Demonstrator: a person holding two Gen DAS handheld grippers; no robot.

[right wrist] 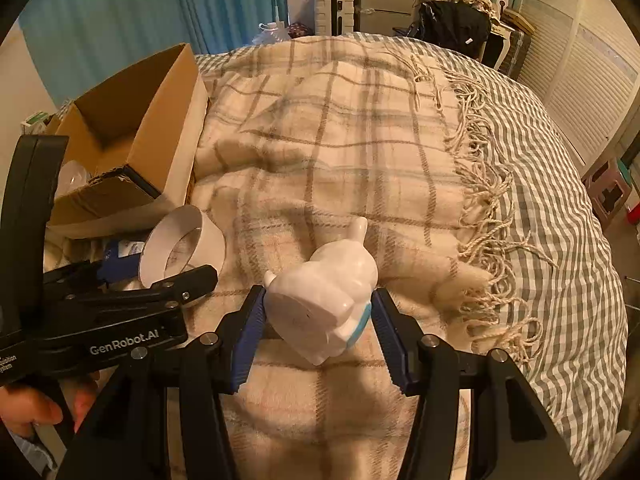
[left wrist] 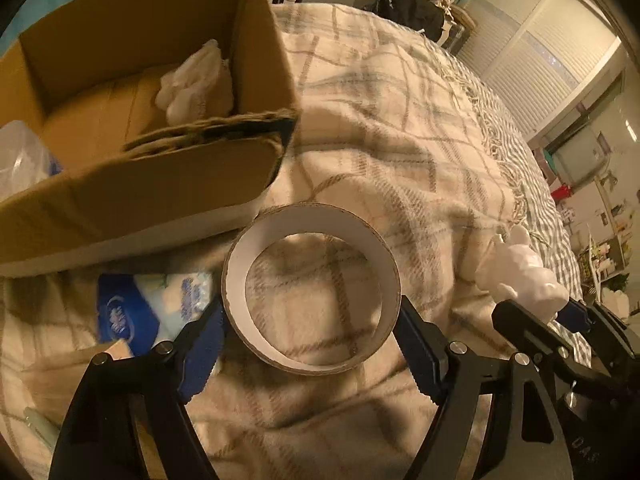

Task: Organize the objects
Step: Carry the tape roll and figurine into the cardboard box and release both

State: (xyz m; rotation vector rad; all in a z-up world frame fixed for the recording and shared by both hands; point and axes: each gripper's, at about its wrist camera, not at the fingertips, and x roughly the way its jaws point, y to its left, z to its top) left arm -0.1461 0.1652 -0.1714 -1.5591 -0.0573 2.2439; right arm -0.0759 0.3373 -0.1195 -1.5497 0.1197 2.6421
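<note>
My left gripper [left wrist: 310, 334] is shut on a wide roll of tape [left wrist: 276, 356] with a white inner core, held just above the plaid blanket, in front of the open cardboard box [left wrist: 168, 184]. The roll also shows in the right wrist view [right wrist: 192, 236]. My right gripper [right wrist: 320, 328] is shut on a white rabbit figurine [right wrist: 324, 300] lying on its side, ears pointing away. The figurine shows at the right of the left wrist view [left wrist: 524, 276]. The box holds a crumpled white item [left wrist: 192, 84].
A blue and white packet [left wrist: 132, 316] lies on the blanket under the left gripper, by the box. A clear plastic item [left wrist: 20, 156] sits at the box's left. The fringed plaid blanket [right wrist: 340, 140] covers a checked bedspread [right wrist: 560, 220]. Furniture stands beyond the bed.
</note>
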